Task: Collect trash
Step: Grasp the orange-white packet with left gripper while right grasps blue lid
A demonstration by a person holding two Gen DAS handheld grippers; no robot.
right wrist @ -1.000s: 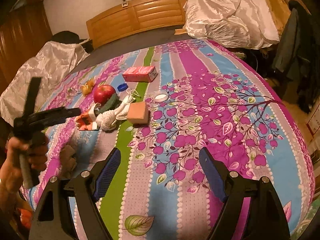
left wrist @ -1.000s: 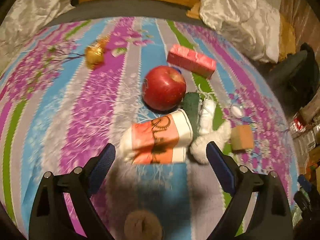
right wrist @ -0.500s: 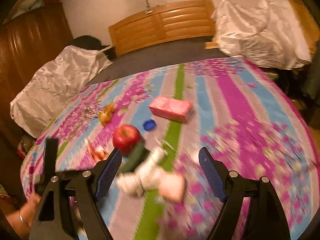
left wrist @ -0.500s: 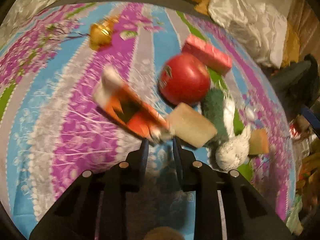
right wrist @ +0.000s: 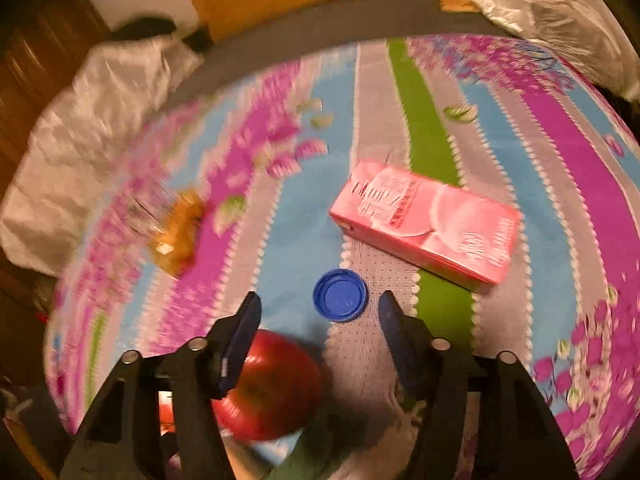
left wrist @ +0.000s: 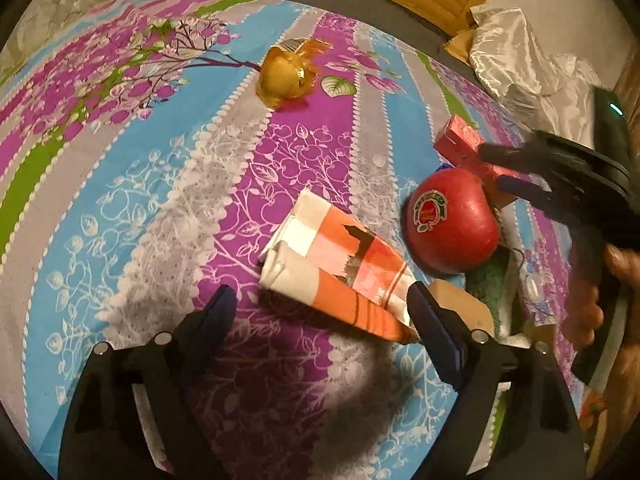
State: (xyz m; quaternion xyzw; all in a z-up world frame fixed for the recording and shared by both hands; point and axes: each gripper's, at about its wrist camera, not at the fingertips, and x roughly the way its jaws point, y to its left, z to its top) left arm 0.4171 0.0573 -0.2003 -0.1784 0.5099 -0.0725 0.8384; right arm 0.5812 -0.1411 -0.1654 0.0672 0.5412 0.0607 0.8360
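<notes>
I count one red apple [left wrist: 452, 226], one pink carton [right wrist: 428, 226] and one blue cap [right wrist: 340, 295]. I also see one crushed orange paper cup [left wrist: 340, 276] and one gold wrapper [left wrist: 286, 76].

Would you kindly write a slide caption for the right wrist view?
Right gripper, jaws open, poised over a blue bottle cap between a red apple and a pink carton.

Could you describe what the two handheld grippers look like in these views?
Both the left gripper and the right gripper are black plastic with two angled arms, silver pivot screws and dark blue ribbed pads on the jaws. Seen from the left camera, the right one has a green indicator light.
</notes>
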